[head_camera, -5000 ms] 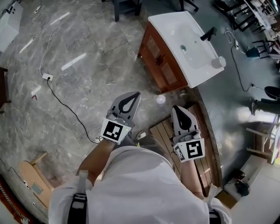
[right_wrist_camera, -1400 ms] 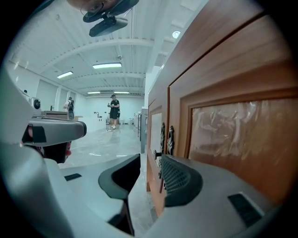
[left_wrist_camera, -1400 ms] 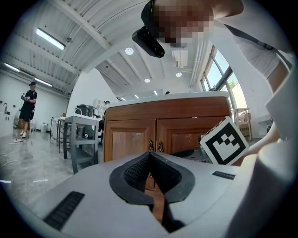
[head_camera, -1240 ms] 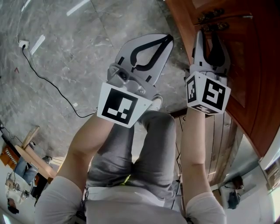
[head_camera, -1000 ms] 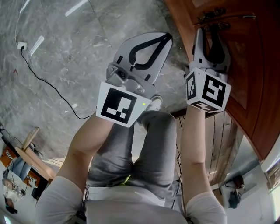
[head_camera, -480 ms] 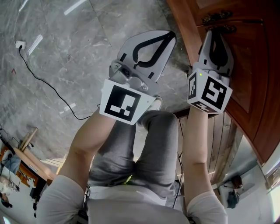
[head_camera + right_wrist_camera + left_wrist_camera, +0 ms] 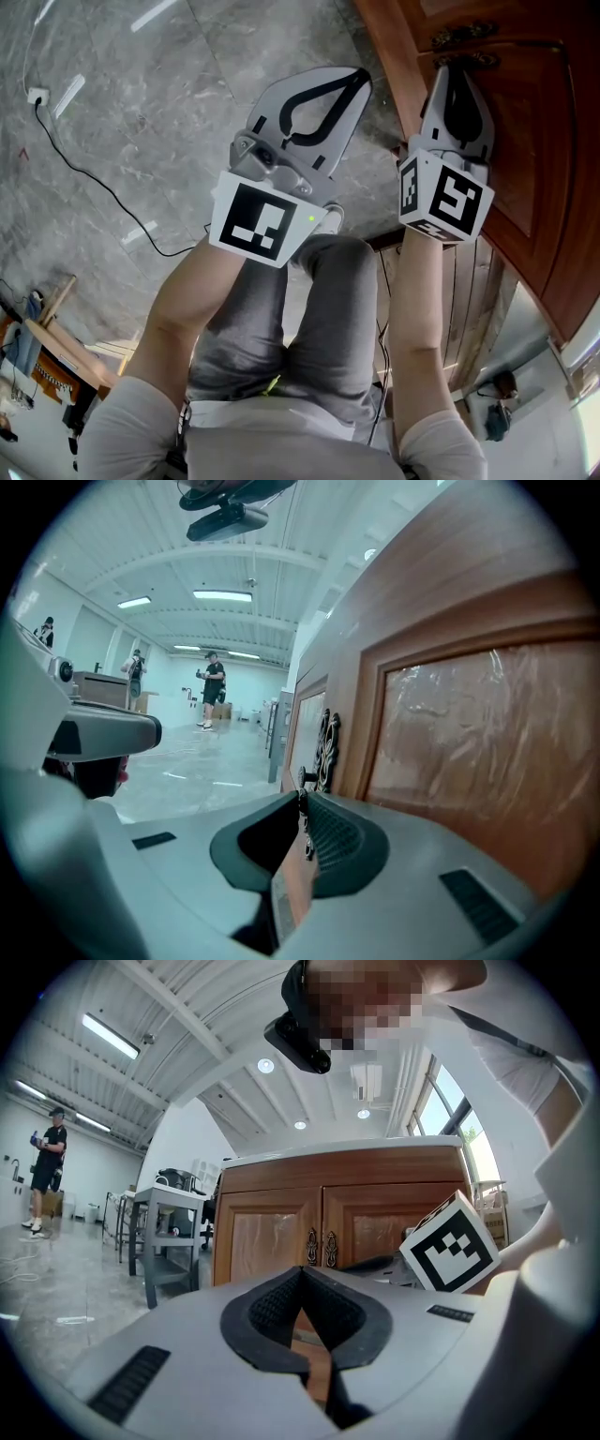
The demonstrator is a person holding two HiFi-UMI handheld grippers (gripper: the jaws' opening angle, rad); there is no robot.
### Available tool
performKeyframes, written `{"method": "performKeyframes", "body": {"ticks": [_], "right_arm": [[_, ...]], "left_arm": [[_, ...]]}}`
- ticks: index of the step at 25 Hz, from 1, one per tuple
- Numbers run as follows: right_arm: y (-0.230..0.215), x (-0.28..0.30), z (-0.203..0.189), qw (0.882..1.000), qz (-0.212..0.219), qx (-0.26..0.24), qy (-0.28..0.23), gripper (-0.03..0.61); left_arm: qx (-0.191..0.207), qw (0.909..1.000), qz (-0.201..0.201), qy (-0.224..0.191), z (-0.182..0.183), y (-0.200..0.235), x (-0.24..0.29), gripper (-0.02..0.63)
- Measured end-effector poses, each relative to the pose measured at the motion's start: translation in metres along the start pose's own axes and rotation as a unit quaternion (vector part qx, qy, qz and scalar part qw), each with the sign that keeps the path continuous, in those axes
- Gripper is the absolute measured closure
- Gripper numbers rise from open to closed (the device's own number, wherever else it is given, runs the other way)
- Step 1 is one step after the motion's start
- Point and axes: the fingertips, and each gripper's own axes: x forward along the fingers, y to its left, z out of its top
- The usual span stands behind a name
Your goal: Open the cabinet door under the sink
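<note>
The left tool (image 7: 359, 81) is closed: its two black ribbed pads meet at the tips, and nothing is between them. It touches nothing. It hangs above the floor (image 7: 141, 112), in front of the cabinet (image 7: 281, 1174) and apart from it.

The right tool (image 7: 457, 67) points at the cabinet door (image 7: 469, 733), with its tips at the inner edge of the door. Its jaws are closing on the door handle (image 7: 324, 745). The thin dark pull of the handle sits between the pads, which are almost together and seem to press on it.

The cabinet stands on the floor under a white top (image 7: 347, 1150). Both of its doors lie flat in the frame, so the inside cannot be seen. The two handles are side by side at the middle, where the doors meet.

The cabinet is of red-brown wood. Each door has a raised frame around a paler panel, and the panel is covered with a shiny, wrinkled film. The handles are dark metal with a curly, ornate shape. The floor is grey stone with pale veins and is glossy. The tools have smooth light grey shells.
</note>
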Motion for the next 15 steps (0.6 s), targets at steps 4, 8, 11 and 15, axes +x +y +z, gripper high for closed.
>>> {"method": "performKeyframes", "body": {"ticks": [4,8,11,15], "right_arm": [[0.015,-0.006,0.000,1.000,0.018,-0.010,0.001,0.526],[0.024,-0.012,0.000,0.999,0.030,-0.008,0.005,0.526],[0.029,-0.016,0.001,0.999,0.036,-0.009,0.005,0.526],[0.041,-0.025,-0.001,0.999,0.051,-0.013,0.003,0.526]], "left_arm": [[-0.003,1.0000,-0.004,0.001,0.001,-0.003,-0.002,0.598],[-0.007,0.9999,-0.008,0.005,0.001,-0.012,-0.005,0.598],[-0.004,0.9999,-0.010,0.006,0.002,-0.016,-0.008,0.598],[-0.007,0.9999,-0.007,0.009,-0.001,-0.018,-0.012,0.598]]}}
